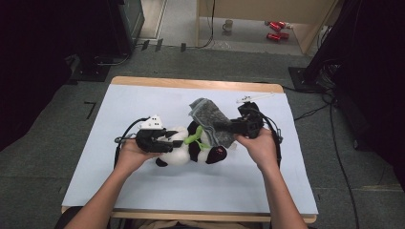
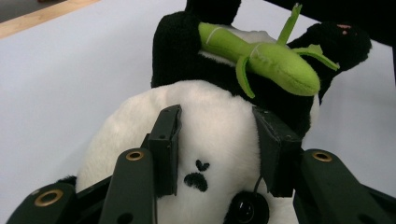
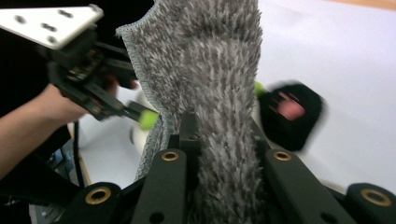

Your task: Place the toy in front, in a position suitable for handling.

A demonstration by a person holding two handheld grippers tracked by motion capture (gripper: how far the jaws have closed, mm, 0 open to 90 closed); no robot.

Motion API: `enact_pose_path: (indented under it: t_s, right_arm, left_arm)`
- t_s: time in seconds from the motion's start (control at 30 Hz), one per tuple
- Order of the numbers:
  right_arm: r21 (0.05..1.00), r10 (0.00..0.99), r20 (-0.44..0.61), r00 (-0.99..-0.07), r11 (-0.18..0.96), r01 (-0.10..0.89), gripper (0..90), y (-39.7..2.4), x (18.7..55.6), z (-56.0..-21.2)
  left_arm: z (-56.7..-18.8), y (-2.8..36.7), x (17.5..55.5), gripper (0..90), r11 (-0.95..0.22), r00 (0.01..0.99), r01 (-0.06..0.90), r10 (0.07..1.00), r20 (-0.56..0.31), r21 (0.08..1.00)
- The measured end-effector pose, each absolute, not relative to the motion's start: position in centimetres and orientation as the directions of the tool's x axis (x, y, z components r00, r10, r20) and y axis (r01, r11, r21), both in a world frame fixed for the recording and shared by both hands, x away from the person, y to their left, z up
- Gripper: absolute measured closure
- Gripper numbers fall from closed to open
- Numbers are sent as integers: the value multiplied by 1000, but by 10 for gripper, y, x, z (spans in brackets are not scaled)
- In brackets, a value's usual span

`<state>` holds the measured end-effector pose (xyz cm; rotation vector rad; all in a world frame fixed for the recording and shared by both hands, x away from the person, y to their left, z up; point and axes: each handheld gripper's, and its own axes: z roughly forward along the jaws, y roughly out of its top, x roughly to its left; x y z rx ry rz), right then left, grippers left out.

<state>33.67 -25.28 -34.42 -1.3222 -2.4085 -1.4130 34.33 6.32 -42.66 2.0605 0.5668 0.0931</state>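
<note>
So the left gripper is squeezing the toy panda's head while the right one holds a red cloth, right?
Not quite: the cloth is grey, not red, as the right gripper view shows. The right gripper is shut on it, and the left gripper does squeeze the toy panda by its head.

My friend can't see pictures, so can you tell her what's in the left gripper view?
The left claw squeezes the white face of a fluffy black-and-white toy panda, one black jaw pressing on each side of its little stitched nose. The panda hugs a soft green felt bamboo stalk and lies on a pale blue table cover.
</note>
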Motion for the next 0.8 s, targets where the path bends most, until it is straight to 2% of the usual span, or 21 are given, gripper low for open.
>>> enact_pose_path:
  t_s: [0.2,0.37,0.57,0.63,0.8]
  right_arm:
    - [666,600,450,-661,268,697,774,-212,354,-350]
    - [620,592,444,-673,339,708,774,-184,360,-364]
    - [569,618,434,-656,377,731,774,-179,370,-381]
    - [568,622,437,-650,369,735,774,-181,373,-382]
    - [568,627,437,-645,364,739,773,-183,377,-383]
  left_arm:
    - [-428,65,343,533,-417,889,347,431,-153,840]
    - [-429,68,346,496,-389,875,378,448,-186,840]
    - [-423,80,343,434,-384,883,382,421,-209,841]
    - [-422,89,342,383,-408,879,374,442,-179,833]
    - [-429,110,343,324,-396,877,395,431,-211,829]
